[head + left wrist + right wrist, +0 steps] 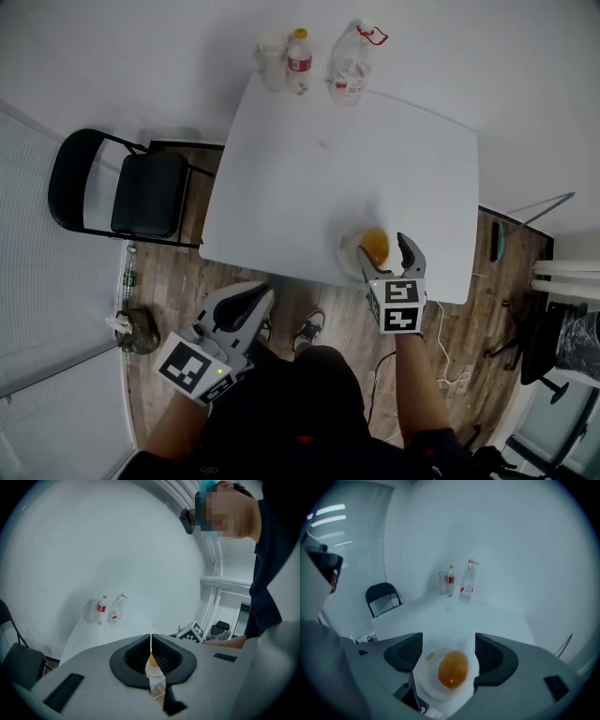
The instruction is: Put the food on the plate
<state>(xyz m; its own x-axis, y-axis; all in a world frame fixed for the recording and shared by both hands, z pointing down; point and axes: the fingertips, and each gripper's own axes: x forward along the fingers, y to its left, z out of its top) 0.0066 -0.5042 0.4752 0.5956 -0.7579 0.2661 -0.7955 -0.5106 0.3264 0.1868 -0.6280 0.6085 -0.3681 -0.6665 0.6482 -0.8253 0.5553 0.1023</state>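
Food (pixel 453 668): orange lump lying on the plate (pixel 425 679) near the table's (pixel 328 159) front edge | right gripper (pixel 386 261): jaws wide apart either side of it, gripping nothing; left gripper (pixel 151 641): jaws together, empty, off the table | step: release seems done; next: lift right gripper clear

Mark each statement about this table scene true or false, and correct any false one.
1. The orange-brown oval food lies on the round white plate. True.
2. The right tongs are clamped on the food. False: their jaws stand apart, with the food resting on the plate.
3. The left tongs are shut with nothing held. True.
4. The clear plastic bottles stand right beside the plate. False: they stand at the far edge of the white table, and the plate sits near the front edge.
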